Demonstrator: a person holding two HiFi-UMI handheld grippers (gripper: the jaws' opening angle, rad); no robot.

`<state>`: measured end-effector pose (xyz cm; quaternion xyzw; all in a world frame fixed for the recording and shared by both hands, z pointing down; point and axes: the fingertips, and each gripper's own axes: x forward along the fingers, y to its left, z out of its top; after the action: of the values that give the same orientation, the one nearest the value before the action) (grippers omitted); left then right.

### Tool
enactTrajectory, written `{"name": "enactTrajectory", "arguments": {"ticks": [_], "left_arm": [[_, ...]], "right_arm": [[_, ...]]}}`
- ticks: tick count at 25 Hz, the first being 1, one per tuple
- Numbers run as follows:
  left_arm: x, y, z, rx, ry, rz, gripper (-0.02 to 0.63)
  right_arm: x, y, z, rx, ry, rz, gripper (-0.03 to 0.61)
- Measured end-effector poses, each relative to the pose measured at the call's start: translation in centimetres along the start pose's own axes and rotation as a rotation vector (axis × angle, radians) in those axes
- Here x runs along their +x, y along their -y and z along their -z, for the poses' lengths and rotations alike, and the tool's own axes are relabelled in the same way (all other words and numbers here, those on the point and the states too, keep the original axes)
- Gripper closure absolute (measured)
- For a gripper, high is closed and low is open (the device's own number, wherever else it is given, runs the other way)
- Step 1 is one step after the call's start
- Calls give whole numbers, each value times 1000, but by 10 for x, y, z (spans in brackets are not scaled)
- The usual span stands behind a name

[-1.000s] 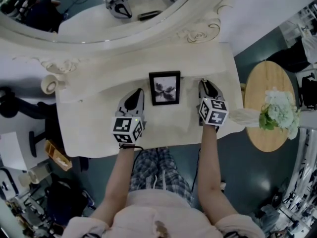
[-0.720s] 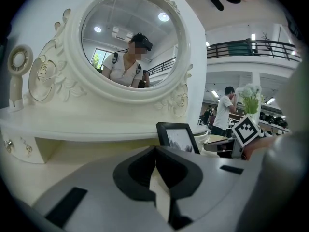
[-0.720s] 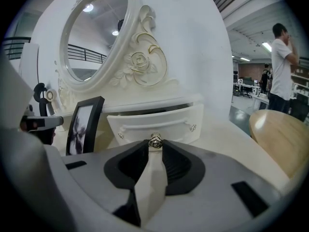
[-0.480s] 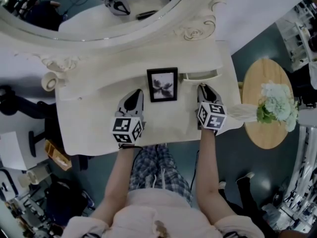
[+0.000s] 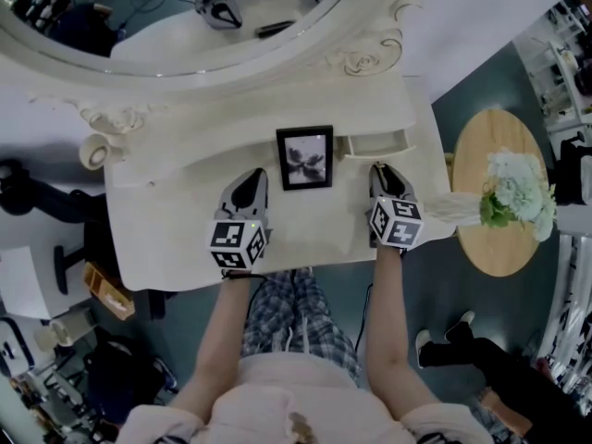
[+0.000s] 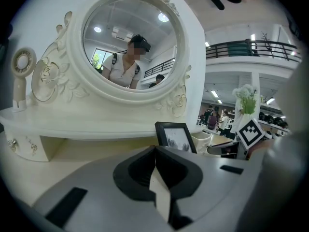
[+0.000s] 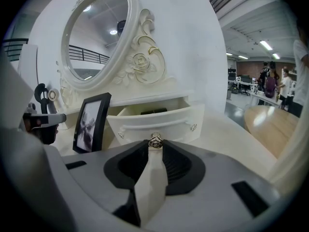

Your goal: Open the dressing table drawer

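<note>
Drawn forward since the earlier frame, the drawer [image 5: 379, 143] at the table's [image 5: 176, 239] back right now stands partly open, its knob [image 7: 155, 140] clenched in the right tongs [image 5: 377, 169], left tongs [image 5: 250, 183] closed and empty, so opening is well advanced.

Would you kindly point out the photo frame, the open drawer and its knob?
photo frame [image 5: 305, 157]: head view, middle of the picture.
drawer [image 7: 169, 122]: right gripper view, front panel.
drawer knob [image 7: 155, 140]: right gripper view, metal head.
</note>
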<state>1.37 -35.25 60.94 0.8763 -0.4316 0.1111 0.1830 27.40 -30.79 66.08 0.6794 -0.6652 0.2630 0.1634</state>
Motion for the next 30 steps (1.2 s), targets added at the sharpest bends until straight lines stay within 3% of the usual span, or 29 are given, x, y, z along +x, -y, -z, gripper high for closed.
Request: {"name": "enactTrajectory", "arguments": {"ticks": [7, 9, 12, 15, 25, 30], "left_arm": [[0, -2, 0, 1, -1, 7, 586], [0, -2, 0, 0, -1, 8, 586], [1, -2, 0, 1, 0, 12, 586], [0, -2, -1, 0, 1, 13, 586], [-17, -10, -22, 7, 35, -4, 586], [-41, -26, -46, 20, 69, -42, 586]], "right_arm": [[-1, 0, 0, 20, 13, -11, 452], [-2, -3, -2, 30, 29, -30, 387], [-7, -7, -8, 55, 78, -62, 232], [-13, -8, -14, 72, 119, -73, 201], [-40, -20, -49, 42, 203, -77, 208], [-62, -36, -83, 9, 271, -101, 302]]}}
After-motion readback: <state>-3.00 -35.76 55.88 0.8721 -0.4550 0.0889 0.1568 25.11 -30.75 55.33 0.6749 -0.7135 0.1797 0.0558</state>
